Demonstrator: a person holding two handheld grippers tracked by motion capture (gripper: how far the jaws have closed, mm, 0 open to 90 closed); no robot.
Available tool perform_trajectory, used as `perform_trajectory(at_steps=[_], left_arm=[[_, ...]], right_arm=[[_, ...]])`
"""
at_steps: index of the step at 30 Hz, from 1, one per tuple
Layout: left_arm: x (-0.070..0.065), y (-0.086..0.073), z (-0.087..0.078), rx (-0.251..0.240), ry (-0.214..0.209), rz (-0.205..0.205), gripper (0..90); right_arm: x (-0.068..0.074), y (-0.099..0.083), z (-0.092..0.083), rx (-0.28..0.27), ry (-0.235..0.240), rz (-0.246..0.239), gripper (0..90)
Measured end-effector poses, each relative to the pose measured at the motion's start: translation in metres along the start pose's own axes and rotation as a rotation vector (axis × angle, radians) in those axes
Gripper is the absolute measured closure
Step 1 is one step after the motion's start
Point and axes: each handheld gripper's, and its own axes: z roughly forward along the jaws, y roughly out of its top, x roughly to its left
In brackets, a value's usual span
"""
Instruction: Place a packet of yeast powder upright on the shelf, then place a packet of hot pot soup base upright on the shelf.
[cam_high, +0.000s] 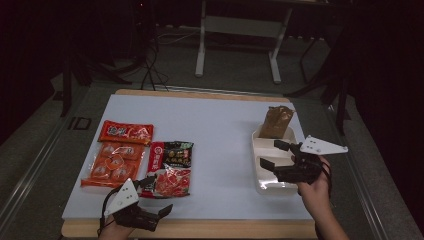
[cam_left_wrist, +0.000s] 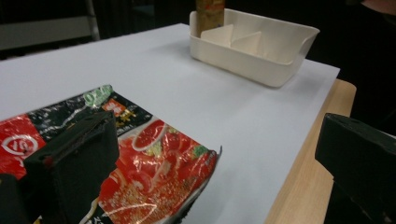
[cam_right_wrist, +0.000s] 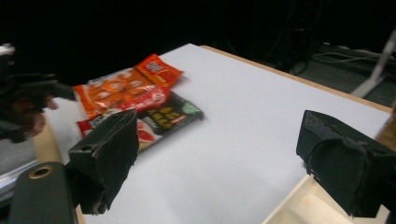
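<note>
Left claw (cam_high: 159, 197) open beside red packet (cam_high: 170, 169), low

The room is dark, with light falling mainly on the bench (cam_high: 220, 125), whose top is covered by a white sheet over pale wood that shows along the near and far edges. Grey floor (cam_high: 240, 75) surrounds it. Behind the bench stands a light grey metal frame (cam_high: 240, 30) on two legs with flat feet. Black cables (cam_high: 150, 65) trail across the floor at the far left, beside dark stand legs (cam_high: 85, 70). More dark legs (cam_high: 330, 75) stand at the far right. The walls are lost in blackness.
</note>
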Motion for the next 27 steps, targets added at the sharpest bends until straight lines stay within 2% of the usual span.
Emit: perform_trajectory(at_steps=[4,8,13,14,17,18,22,25,26,27], left_arm=[[0.001,0.001,-0.001,0.0,-0.001,-0.024,0.1],[0.002,0.0,-0.002,0.008,-0.006,-0.047,0.1],[0.004,0.003,-0.003,0.0,0.002,-0.054,0.1],[0.004,0.005,-0.004,0.006,0.007,-0.053,0.1],[0.005,0.011,-0.005,0.021,-0.012,-0.074,0.1],[0.006,0.014,-0.005,0.042,-0.015,-0.084,0.1],[0.008,0.024,-0.007,0.078,-0.03,-0.105,0.1],[0.008,0.029,-0.008,0.11,-0.022,-0.08,0.1],[0.009,0.031,-0.008,0.113,0.0,-0.073,0.1],[0.011,0.032,-0.009,0.113,0.005,-0.075,0.1]], right_arm=[[0.007,-0.006,-0.005,0.004,0.014,-0.006,12.9],[0.008,-0.011,-0.007,0.012,0.023,0.0,12.9],[0.012,-0.015,-0.008,-0.008,0.023,-0.019,12.9],[0.013,-0.016,-0.007,-0.006,0.031,-0.02,12.8],[0.017,-0.018,-0.006,0.0,0.031,-0.034,12.8],[0.017,-0.019,-0.006,0.003,0.043,-0.028,12.6],[0.02,-0.021,-0.007,0.007,0.033,-0.032,12.5],[0.021,-0.022,-0.009,0.004,0.028,-0.029,12.4],[0.021,-0.022,-0.01,0.001,0.031,-0.028,12.4],[0.021,-0.022,-0.01,-0.002,0.031,-0.031,12.4]])
